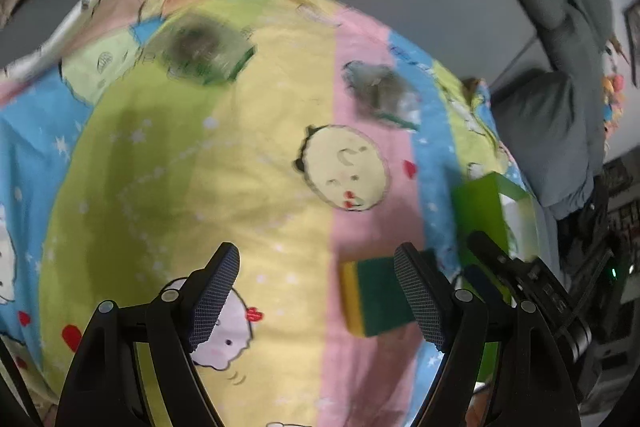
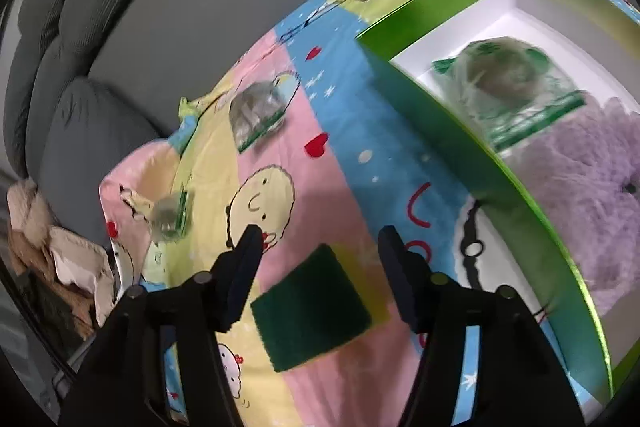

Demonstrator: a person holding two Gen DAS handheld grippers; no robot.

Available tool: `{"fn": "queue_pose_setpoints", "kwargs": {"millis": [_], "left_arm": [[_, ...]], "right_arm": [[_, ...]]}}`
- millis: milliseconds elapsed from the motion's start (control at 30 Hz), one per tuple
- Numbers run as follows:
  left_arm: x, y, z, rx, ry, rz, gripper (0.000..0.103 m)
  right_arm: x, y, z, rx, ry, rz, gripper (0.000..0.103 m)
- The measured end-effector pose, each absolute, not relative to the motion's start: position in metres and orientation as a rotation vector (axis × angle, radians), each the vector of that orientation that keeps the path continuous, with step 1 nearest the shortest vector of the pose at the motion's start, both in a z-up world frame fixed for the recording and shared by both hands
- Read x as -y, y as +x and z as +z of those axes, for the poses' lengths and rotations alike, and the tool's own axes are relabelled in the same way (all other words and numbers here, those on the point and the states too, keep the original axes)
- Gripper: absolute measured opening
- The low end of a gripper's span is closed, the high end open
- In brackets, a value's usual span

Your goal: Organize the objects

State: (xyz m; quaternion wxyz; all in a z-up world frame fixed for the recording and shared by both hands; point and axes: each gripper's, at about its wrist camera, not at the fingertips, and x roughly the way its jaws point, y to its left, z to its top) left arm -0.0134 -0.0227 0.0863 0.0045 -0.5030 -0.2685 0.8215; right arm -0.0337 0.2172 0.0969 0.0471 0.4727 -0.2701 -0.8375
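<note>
A patterned cartoon-print bedsheet is covering the surface, and everything is lying on it. In the right wrist view, a rectangular green-and-yellow scouring sponge is sitting at lower centre. Two clear plastic packets holding steel-wool scourers are lying toward the upper left, well apart from the sponge. A green-walled open cardboard box is filling the right side; inside it, a third packeted scourer is resting in the upper part and a fluffy lilac plush cloth is lying below it. Grey sofa cushions are rising behind the sheet at upper left.
</note>
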Motion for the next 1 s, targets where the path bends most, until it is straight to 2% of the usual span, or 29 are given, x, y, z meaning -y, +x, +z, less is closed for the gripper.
{"fn": "queue_pose_setpoints", "kwargs": {"millis": [100,367,567,1000], "left_arm": [[0.008,-0.008,0.110,0.716,-1.508,2.649,0.080],[-0.006,0.006,0.144,0.568,-1.468,2.810,0.080],[-0.019,0.019,0.163,0.421,-1.315,2.847,0.081],[-0.019,0.018,0.159,0.403,-1.320,2.855,0.081]], "right_arm": [[-0.222,-0.032,0.102,0.830,1.421,-2.605,0.065],[-0.234,-0.037,0.100,0.928,1.419,-2.576,0.065],[-0.225,-0.037,0.102,0.901,1.412,-2.582,0.066],[-0.214,-0.037,0.102,0.852,1.418,-2.581,0.066]]}}
